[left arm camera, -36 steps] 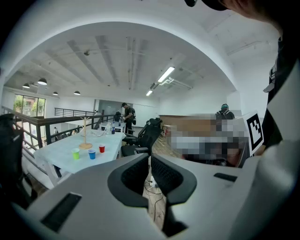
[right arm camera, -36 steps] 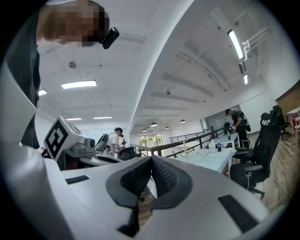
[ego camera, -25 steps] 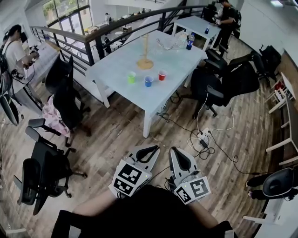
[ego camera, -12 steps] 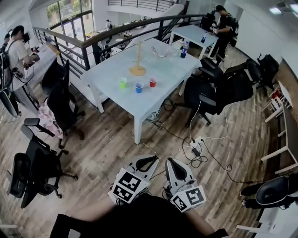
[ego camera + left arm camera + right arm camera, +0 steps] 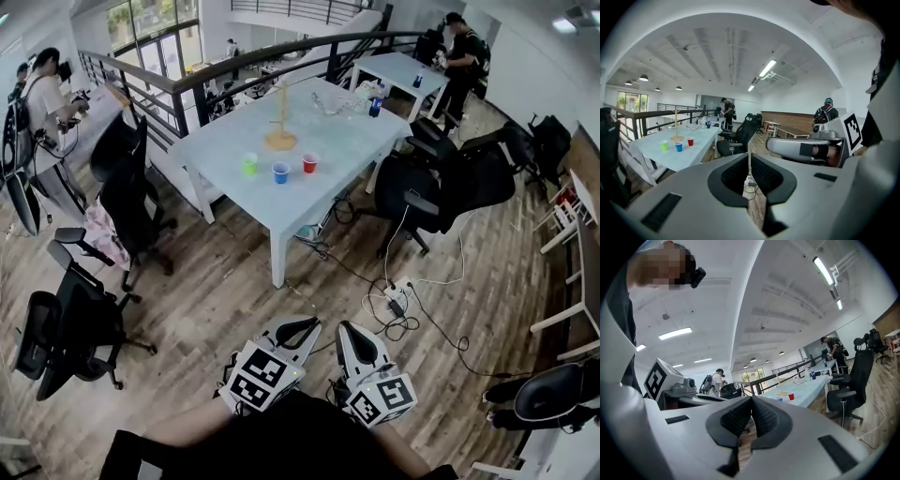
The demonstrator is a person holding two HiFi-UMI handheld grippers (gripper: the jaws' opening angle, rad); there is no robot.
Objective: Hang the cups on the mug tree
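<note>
both claws are hanging low in front of the person, side by side above the floor (image 5: 234,281): the left claw (image 5: 305,325) is holding its jaws pressed together with nothing between them, and the right claw (image 5: 349,330) is likewise closed tight and empty. just beyond them a cable (image 5: 398,298) is trailing across the boards. further off, the surface (image 5: 347,141) is standing well apart from both claws, with a green cup (image 5: 248,163), a blue cup (image 5: 279,172) and a red cup (image 5: 309,163) sitting upright in a short row near its front, close together but not touching. the tree (image 5: 279,117) is standing just behind them, and no cup is hanging on it as far as can be made out. so the work itself is not yet starting; this looks like the approach, with the person still crossing the room. the next move is calling for closing the remaining gap to the surface, spreading one claw's jaws, and lining it up on a cup, most likely one at an end of the row, so the neighbours are not getting knocked. compared with a second ago, the surface is sitting a little further left and looking slightly larger in the head view, the chairs (image 5: 84,319) at the left are sliding by, and both claws are staying closed in the same low spot.
</note>
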